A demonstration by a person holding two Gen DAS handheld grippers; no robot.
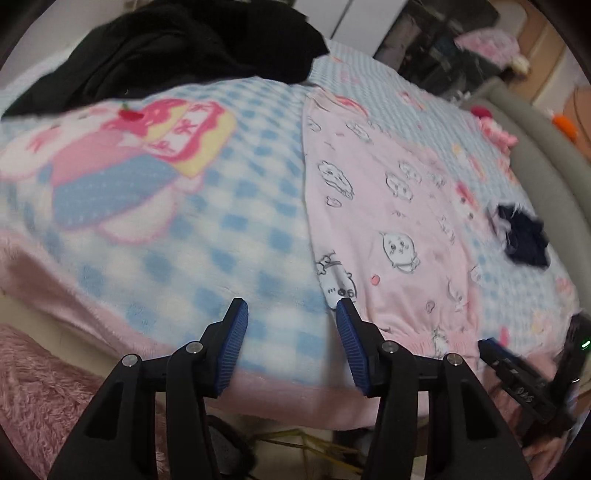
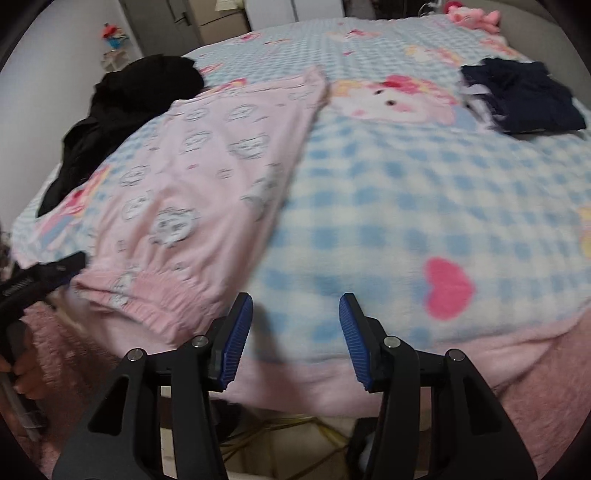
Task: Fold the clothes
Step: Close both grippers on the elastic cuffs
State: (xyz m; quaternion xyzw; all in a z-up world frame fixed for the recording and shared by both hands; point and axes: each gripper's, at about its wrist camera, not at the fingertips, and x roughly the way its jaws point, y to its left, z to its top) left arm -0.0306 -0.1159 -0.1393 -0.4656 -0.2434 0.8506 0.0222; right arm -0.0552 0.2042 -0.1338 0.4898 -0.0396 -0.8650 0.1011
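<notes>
Bed with blue-and-white checked fleece blanket (image 2: pixel 406 192), printed with pink cartoon figures and a pink heart, pink border along the near edge. Grey padded bed frame (image 1: pixel 546 177) along the far side in the left wrist view. Pink shaggy rug (image 1: pixel 33 398) on the floor at the foot of the bed; yellow cords (image 2: pixel 295 435) under the bed edge. Pink plush toy (image 2: pixel 472 16) at the far end of the blanket. Pale wall (image 2: pixel 55 81) on the left of the right wrist view, with a small white shelf (image 2: pixel 114 59) bearing a red-and-blue ornament. White cabinet doors (image 2: pixel 273 11) beyond the bed. Lighting dim, even, indoor.
</notes>
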